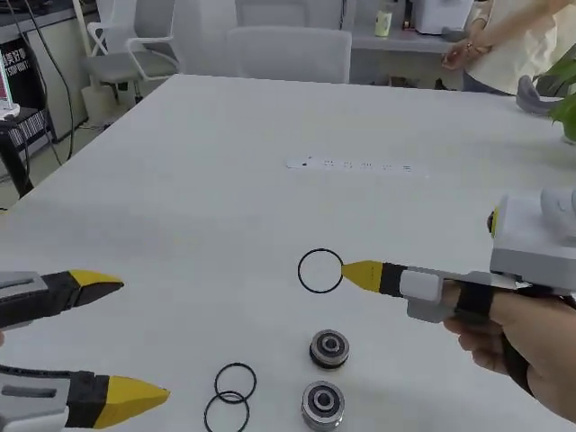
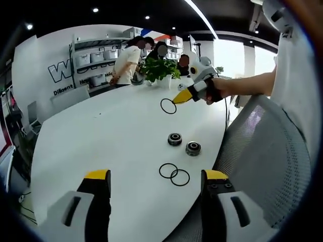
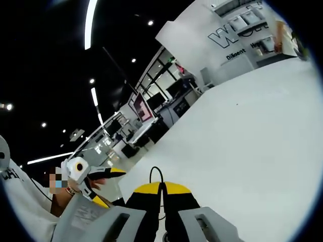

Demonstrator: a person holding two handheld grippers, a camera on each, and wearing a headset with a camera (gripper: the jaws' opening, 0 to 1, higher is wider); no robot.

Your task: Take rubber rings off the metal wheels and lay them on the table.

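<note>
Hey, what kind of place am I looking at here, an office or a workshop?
Probably an open-plan office or showroom: a big white table, office chairs behind it, wall shelves of bins and a plant.

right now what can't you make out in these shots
Whether the two metal wheels have rings on them: too small in the head view and left gripper view.
The held rubber ring: in the right gripper view the right gripper hides most of it behind its shut jaws.
Whether that ring touches the table: the head view angle leaves it open.
The left gripper: cut off by the head view's left edge.
</note>
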